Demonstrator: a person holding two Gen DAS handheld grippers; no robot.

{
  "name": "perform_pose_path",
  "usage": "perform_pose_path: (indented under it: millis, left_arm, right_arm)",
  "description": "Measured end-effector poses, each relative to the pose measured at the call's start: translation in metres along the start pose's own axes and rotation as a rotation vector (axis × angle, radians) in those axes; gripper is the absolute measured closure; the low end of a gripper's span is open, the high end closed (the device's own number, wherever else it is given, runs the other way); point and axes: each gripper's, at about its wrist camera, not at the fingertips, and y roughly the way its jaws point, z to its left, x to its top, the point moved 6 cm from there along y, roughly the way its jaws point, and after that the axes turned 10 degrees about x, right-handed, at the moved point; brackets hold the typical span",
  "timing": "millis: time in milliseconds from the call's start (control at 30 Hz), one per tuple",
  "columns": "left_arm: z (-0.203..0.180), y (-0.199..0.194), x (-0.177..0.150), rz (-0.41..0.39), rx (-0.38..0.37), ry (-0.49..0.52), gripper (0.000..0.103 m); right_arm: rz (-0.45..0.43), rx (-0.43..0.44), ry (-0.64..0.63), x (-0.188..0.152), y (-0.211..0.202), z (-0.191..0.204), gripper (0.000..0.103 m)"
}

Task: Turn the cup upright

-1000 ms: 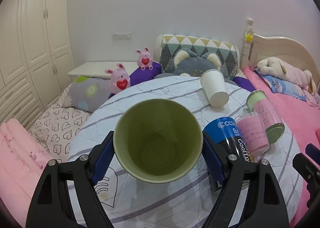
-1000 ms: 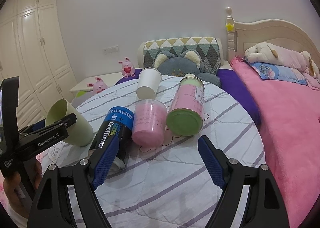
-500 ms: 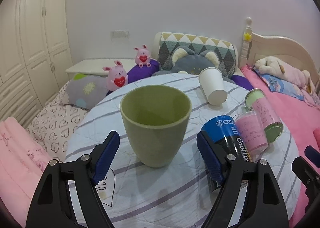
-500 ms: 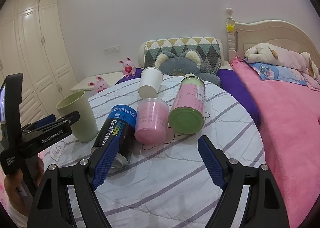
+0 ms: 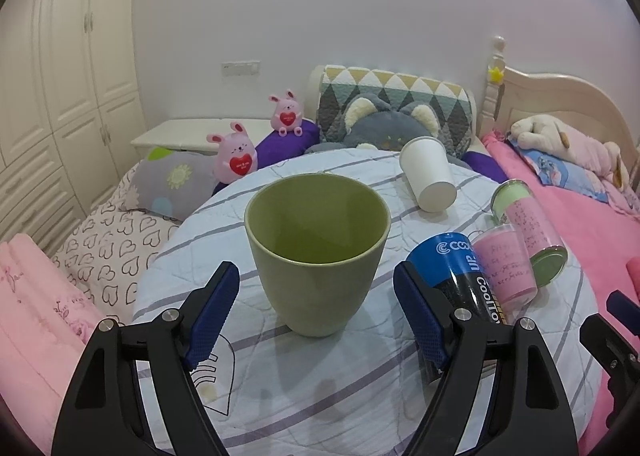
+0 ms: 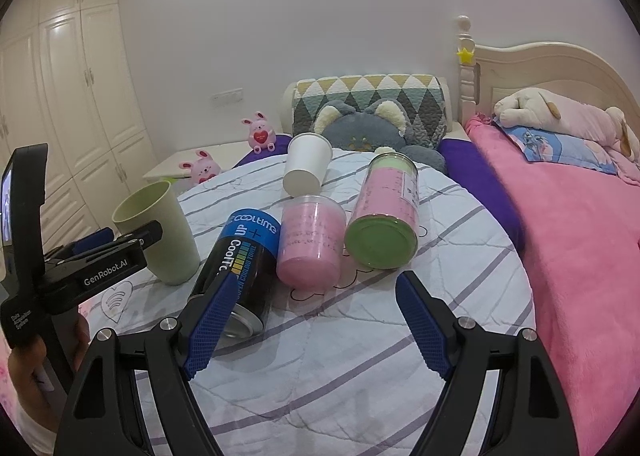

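A green cup (image 5: 318, 252) stands upright on the round striped table (image 5: 320, 388); it also shows in the right wrist view (image 6: 160, 232). My left gripper (image 5: 316, 312) is open, its blue pads apart from the cup on both sides, just in front of it. It shows from the side in the right wrist view (image 6: 100, 256). My right gripper (image 6: 310, 320) is open and empty over the table's front, near a blue and black can (image 6: 240, 260).
Lying on the table are the can (image 5: 460, 280), a pink clear cup (image 6: 310, 244), a pink and green jar (image 6: 384, 211) and a white paper cup (image 6: 306, 167). Pillows and plush toys lie behind. A pink bed (image 6: 580, 236) is on the right.
The left gripper tipped the green cup from facing the camera to upright on the table, let go, and has drawn back a little. The right gripper has hardly moved.
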Motion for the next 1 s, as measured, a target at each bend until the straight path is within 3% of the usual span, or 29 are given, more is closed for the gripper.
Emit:
perform_pose_path:
  millis: [367,433,1000]
  left_arm:
    - [0.002,-0.018,0.004,-0.014,-0.032,0.0,0.013]
    - [0.002,-0.027,0.004,-0.023,-0.04,0.004,0.005]
    - [0.02,-0.133,-0.002,-0.094,-0.055,0.048,0.001]
  right_arm:
    - [-0.015,0.003,-0.01,0.004,-0.006,0.009,0.021]
    - [-0.02,0.003,-0.015,0.005,-0.009,0.011,0.021]
    - [-0.125,-0.018,-0.068,0.012,-0.078,0.045,0.021]
